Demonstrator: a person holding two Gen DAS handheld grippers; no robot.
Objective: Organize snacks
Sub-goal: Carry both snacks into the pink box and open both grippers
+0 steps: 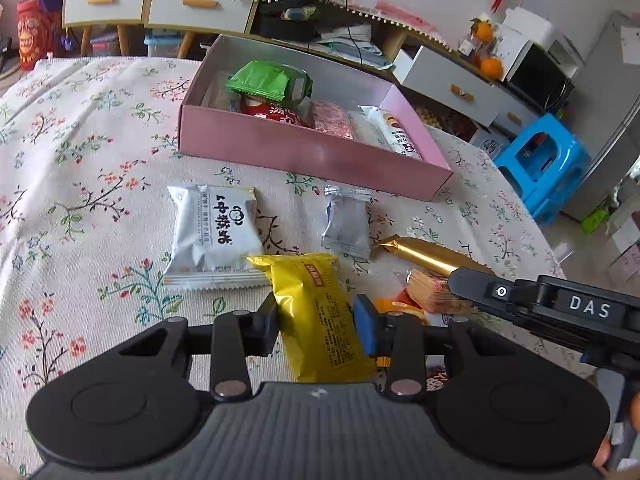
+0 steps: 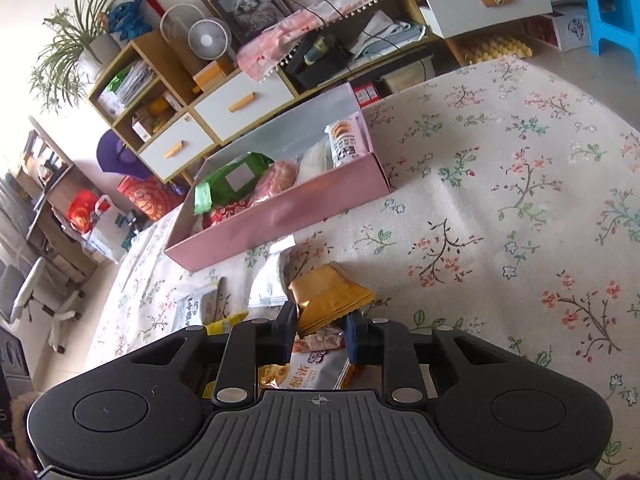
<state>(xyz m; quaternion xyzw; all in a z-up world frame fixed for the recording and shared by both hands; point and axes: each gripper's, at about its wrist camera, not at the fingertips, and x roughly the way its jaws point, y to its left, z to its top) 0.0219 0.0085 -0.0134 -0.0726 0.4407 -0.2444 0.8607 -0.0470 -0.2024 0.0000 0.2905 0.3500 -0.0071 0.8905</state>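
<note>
The left gripper (image 1: pixel 320 322) clamped a yellow snack packet (image 1: pixel 320 312) between its pads. The right gripper (image 2: pixel 318 334) stood narrowly parted around a clear-wrapped snack (image 2: pixel 320 339), apparently touching it, beside a gold packet (image 2: pixel 328 296). Beyond lay a white packet (image 1: pixel 214 236), a silver packet (image 1: pixel 346 224), then the pink box (image 1: pixel 304 152) of snacks.

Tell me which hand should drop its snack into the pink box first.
Left, probably. The left gripper already pinches the yellow packet, with the pink box straight ahead. The right gripper only straddles the gold packet.

"DAS" on the right gripper (image 1: pixel 452 280)
</note>
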